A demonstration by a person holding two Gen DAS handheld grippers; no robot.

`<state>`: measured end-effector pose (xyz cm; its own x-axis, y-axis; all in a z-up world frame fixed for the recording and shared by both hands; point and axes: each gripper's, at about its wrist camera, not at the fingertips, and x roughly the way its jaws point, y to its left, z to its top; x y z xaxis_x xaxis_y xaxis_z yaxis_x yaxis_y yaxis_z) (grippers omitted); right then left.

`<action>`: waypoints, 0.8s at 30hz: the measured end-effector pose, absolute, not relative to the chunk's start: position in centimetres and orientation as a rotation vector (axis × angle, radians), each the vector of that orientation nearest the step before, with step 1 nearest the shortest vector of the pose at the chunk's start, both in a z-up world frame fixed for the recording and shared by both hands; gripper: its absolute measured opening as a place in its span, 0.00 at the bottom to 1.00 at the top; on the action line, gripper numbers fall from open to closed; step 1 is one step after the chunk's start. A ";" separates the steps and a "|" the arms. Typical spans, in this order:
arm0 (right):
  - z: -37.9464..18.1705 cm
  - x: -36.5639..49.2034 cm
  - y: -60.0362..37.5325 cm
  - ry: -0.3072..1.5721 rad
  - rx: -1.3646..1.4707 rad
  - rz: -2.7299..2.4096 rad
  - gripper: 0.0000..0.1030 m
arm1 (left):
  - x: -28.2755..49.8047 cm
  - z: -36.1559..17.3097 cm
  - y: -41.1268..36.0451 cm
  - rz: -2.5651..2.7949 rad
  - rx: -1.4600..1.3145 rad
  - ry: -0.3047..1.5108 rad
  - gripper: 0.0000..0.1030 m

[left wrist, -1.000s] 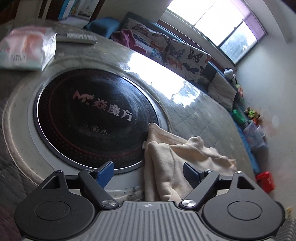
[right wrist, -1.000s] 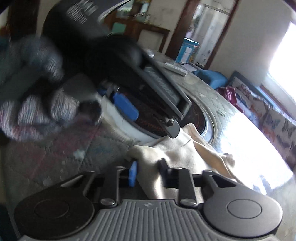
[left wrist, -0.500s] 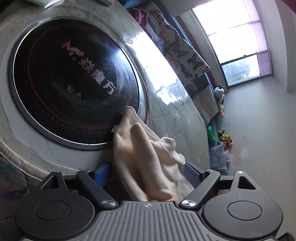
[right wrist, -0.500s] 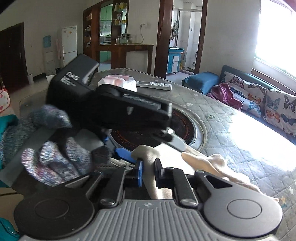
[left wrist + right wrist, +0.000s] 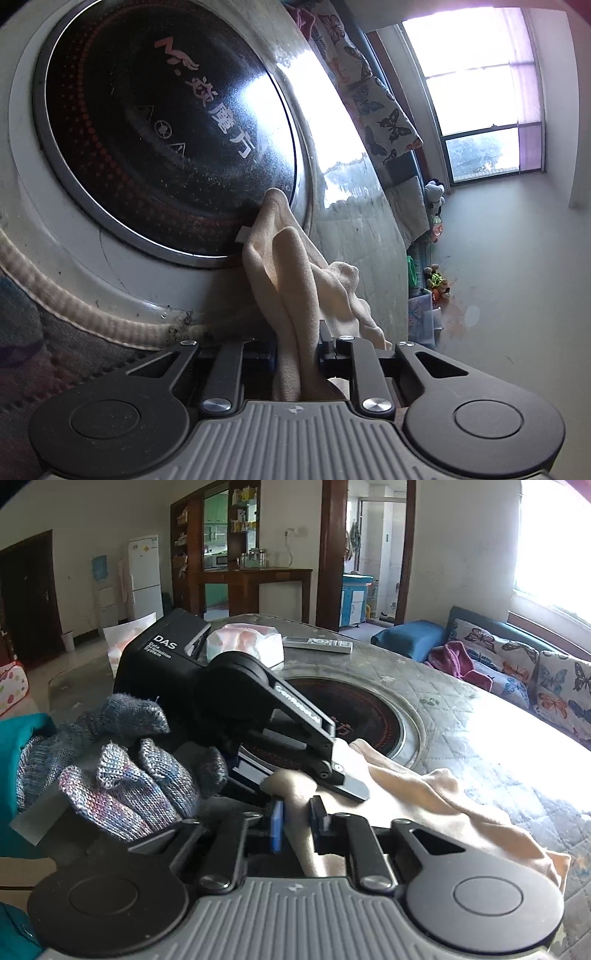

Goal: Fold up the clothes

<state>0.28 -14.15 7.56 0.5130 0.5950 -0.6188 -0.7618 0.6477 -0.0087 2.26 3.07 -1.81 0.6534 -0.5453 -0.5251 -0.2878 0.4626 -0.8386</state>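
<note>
So we've got a cream garment point(image 5: 295, 266) lying bunched up on the quilted tabletop point(image 5: 491, 746), with its far tip lapping over the rim of the round black cooktop point(image 5: 159, 122) set into the middle. The nearer end of the cloth trails off toward the tabletop's edge on the right in the right wrist view, and there's a good stretch of bare quilted surface beyond it toward the butterfly-print sofa point(image 5: 535, 672). Farther back sit a tissue pack point(image 5: 245, 642) and a remote point(image 5: 317, 644), both well apart from the cloth.

Left hand-held gripper point(image 5: 297, 354): its jaws are closing with a thick fold of the garment between them, and the pads are already pressing on it. From the right wrist camera we see it point(image 5: 351, 784) coming in from the left, tilted downward, and rolled over on its side, with a hand in a knitted glove point(image 5: 122, 775) wrapped around its handle and a teal sleeve point(image 5: 18, 738) behind that.

Right hand-held gripper point(image 5: 297, 819): the jaws are easing apart a touch but a fold of the same garment is still pinched between the pads. It's angled down at the tabletop, right beside the left one, so both grip the same bunched end.
</note>
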 end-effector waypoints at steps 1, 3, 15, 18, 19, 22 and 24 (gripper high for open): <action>7.6 0.3 -14.5 0.621 -0.283 0.823 0.20 | 2.2 -1.8 3.1 -0.189 -1.112 0.888 0.20; 7.6 0.3 -15.5 0.622 -0.256 0.794 0.22 | 2.2 -1.7 3.1 -0.192 -1.100 0.885 0.20; 6.5 3.9 -25.9 0.671 -0.091 0.393 0.44 | 2.0 -1.6 2.2 -0.200 -1.034 0.877 0.20; 5.5 5.5 -28.2 0.689 -0.038 0.332 0.45 | 2.2 -1.4 2.1 -0.198 -1.016 0.874 0.20; 5.2 6.0 -29.0 0.695 -0.020 0.315 0.46 | 2.3 -1.4 2.1 -0.197 -1.011 0.874 0.20; 4.1 7.5 -31.2 0.713 0.035 0.265 0.48 | 2.2 -1.3 2.2 -0.201 -1.001 0.878 0.20; 3.4 7.8 -32.1 0.724 0.095 0.263 0.49 | 2.3 -1.2 2.1 -0.204 -0.984 0.880 0.20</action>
